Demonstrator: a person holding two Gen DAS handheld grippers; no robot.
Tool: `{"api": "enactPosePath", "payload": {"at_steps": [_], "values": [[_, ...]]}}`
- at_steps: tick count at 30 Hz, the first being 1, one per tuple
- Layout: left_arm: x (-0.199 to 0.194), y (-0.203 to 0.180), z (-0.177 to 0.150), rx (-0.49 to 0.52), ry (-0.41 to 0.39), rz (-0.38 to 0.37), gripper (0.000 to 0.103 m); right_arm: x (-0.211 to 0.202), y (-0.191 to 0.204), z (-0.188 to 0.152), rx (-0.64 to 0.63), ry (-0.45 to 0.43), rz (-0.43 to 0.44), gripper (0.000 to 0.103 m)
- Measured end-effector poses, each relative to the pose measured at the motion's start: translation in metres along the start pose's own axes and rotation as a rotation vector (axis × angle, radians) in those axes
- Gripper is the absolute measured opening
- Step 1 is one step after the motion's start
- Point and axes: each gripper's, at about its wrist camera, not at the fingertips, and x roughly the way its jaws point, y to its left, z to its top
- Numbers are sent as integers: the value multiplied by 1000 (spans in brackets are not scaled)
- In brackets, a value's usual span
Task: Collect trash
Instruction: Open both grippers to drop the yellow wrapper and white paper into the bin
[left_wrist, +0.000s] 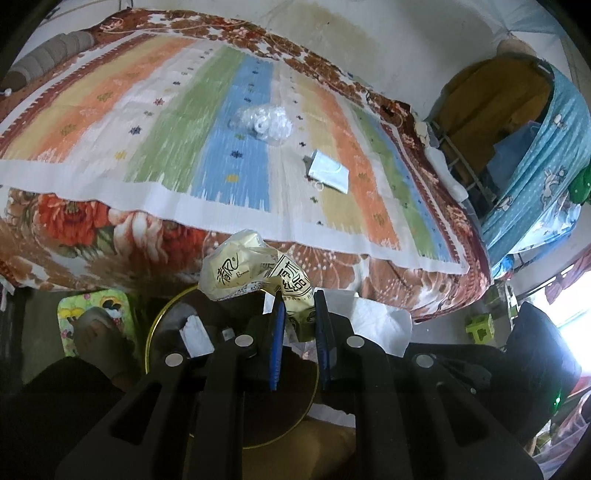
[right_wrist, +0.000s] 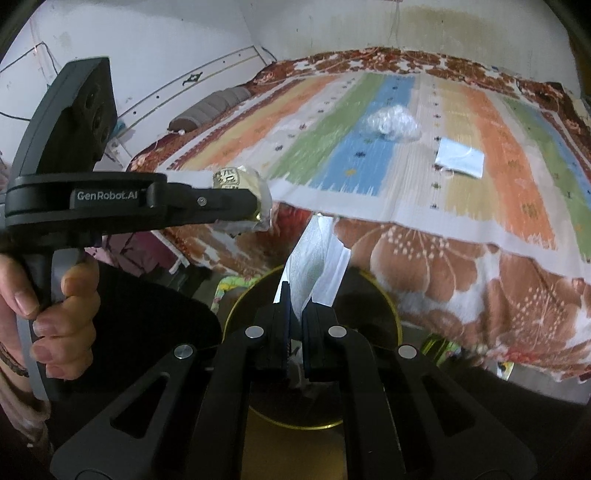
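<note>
Two grippers, both loaded. Left gripper (left_wrist: 300, 295): fingers (left_wrist: 277, 332) narrow, clamped on a crumpled yellow wrapper (left_wrist: 255, 271) with printed characters. Right gripper (right_wrist: 294, 299): fingers (right_wrist: 313, 332) nearly closed, pinching a white tissue (right_wrist: 317, 254) that sticks up and forward. Both sit above a dark round bin (right_wrist: 384, 299) with a gold rim, on the floor just beside the bed (left_wrist: 110, 229). Right wrist view also shows the left gripper (right_wrist: 258, 201) side-on, wrapper (right_wrist: 240, 179) at its tip, hand (right_wrist: 55, 317) on the grip. On the striped bedcover (left_wrist: 155, 122), well apart from the grippers: a crumpled clear plastic wad (left_wrist: 264, 122) and, near it, a flat silver-grey packet (left_wrist: 327, 173). More white paper (left_wrist: 194, 334) is visible at the bin; can't tell if it's inside.
</note>
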Motion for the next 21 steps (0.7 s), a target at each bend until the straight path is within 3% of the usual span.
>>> {"api": "enactPosePath", "payload": {"at_steps": [13,21], "values": [[34,10,-23,-64,124,124,15,23,-9,-25,95,126,-2,4],[48,18,-29,-117,177,135,16,37,-17,-31,158,187,7,6]]}}
